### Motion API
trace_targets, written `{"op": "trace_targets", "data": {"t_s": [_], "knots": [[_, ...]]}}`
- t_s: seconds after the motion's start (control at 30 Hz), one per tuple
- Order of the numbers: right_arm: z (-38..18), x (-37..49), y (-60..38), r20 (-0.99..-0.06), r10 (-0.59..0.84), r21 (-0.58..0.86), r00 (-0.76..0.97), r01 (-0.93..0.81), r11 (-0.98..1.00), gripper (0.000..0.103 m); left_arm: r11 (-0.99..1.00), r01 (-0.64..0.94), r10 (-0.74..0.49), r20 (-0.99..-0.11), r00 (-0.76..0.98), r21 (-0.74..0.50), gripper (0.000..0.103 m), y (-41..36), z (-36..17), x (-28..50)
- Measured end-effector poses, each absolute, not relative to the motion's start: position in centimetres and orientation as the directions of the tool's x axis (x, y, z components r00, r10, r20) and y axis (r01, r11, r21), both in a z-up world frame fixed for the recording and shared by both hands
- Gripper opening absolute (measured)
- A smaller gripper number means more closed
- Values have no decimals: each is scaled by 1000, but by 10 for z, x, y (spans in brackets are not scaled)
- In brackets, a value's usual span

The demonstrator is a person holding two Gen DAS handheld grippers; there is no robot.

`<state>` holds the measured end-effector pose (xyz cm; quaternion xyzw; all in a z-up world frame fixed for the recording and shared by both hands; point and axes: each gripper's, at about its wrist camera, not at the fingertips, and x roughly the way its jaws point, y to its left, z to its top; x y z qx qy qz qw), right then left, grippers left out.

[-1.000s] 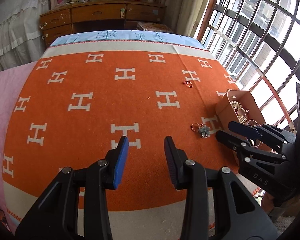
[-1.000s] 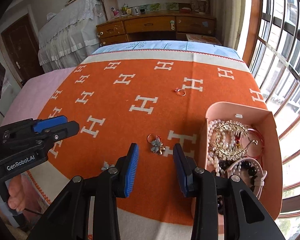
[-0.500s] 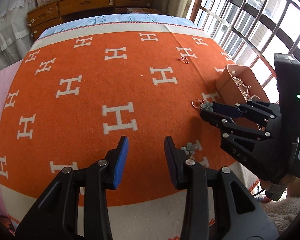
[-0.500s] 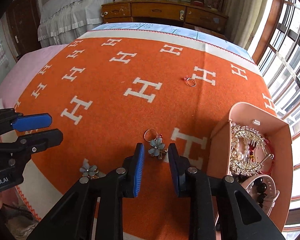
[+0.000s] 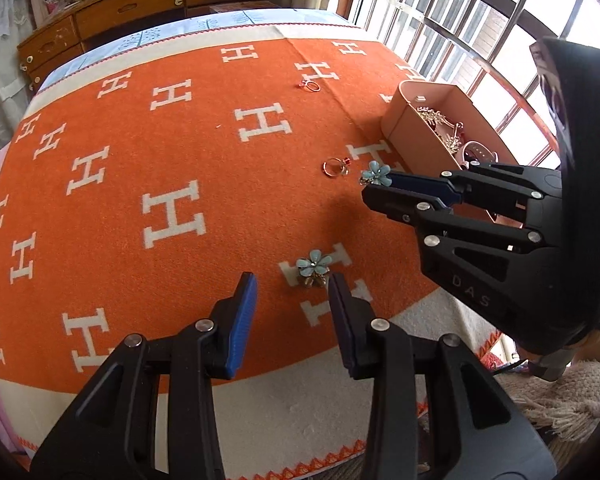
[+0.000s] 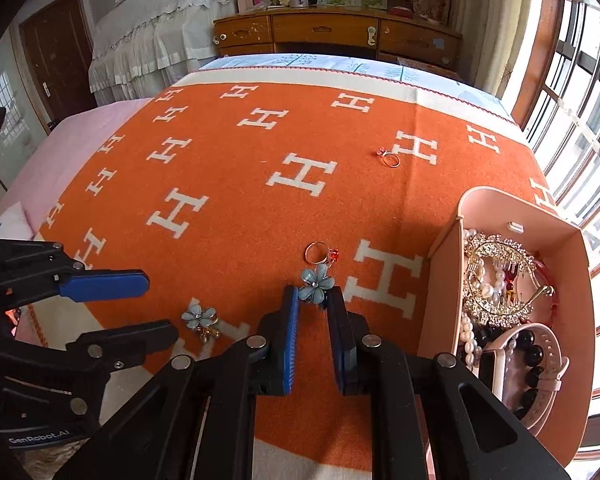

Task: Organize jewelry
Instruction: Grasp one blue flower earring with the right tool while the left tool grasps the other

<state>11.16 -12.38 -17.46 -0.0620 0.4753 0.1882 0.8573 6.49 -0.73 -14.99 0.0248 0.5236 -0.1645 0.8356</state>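
Two blue flower earrings lie on the orange blanket. One flower earring [image 6: 316, 282] [image 5: 376, 174] sits at the tips of my right gripper [image 6: 313, 300] [image 5: 374, 188]. Its jaws are closing and the petals touch both pads. The second flower earring [image 5: 314, 266] [image 6: 200, 318] lies just beyond my left gripper [image 5: 292, 284] [image 6: 156, 306], a little right of its gap. That gripper is open and holds nothing. A ring with a red stone [image 6: 318, 252] [image 5: 334, 168] lies just past the first flower. Another ring [image 6: 390, 158] [image 5: 311, 86] rests farther off.
A pink open box [image 6: 440, 280] [image 5: 404, 120] at the right holds pearls, a gold hair comb, beads and a watch. The blanket [image 5: 172, 152] covers a bed whose near edge is close below both grippers. A barred window is at the right and a wooden dresser [image 6: 324, 32] at the far end.
Both grippers came down closer to the blanket. The right jaws narrowed around the first flower earring. The left gripper shifted right, and the second flower came up to its fingertips.
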Motion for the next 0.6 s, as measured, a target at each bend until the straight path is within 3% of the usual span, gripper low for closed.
{"op": "trace_targets", "data": {"t_s": [0.6], "knots": [[-134,71,-194,-743,352,167,569,-352,921,14,983,167,-138,-920,366,-80,33,-43,-169,81]]}}
